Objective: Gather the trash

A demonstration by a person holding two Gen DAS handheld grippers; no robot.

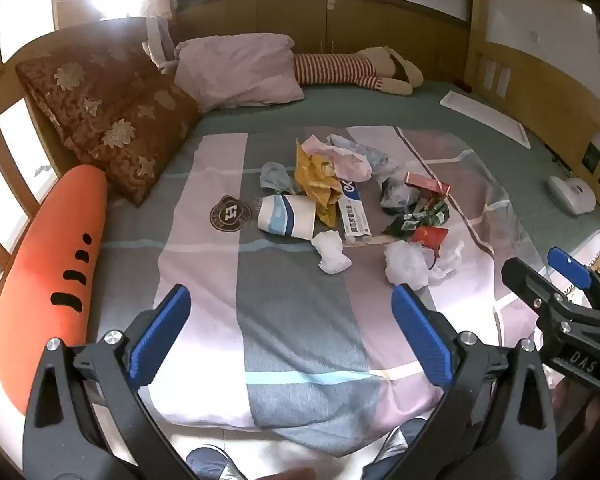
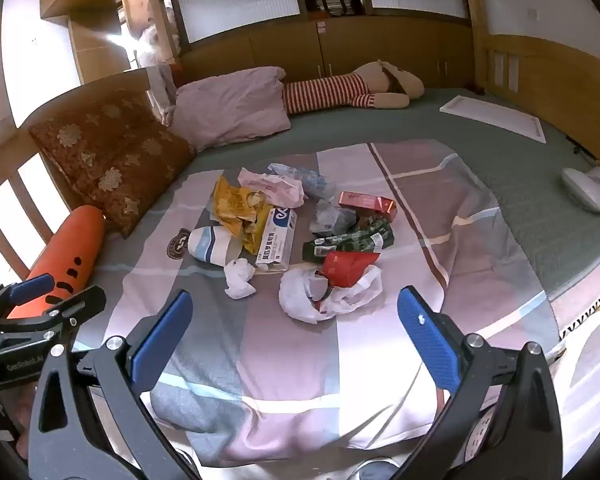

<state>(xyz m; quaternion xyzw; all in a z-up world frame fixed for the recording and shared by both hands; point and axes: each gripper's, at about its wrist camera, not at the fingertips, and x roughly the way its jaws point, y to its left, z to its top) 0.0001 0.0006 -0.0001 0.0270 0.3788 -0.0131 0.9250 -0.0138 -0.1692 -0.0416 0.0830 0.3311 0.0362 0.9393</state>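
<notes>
A heap of trash lies on the striped quilt: a tipped paper cup, a yellow wrapper, a toothpaste box, a crumpled tissue, a white plastic bag, a red packet, a green wrapper and a red box. My left gripper hangs open over bare quilt, short of the heap. Beside it on the right, my right gripper is open too, its jaws empty, just short of the plastic bag.
An orange carrot pillow and brown flowered cushions line the bed's left side. A pink pillow and a striped plush toy lie at the back. A white board and a white device sit right.
</notes>
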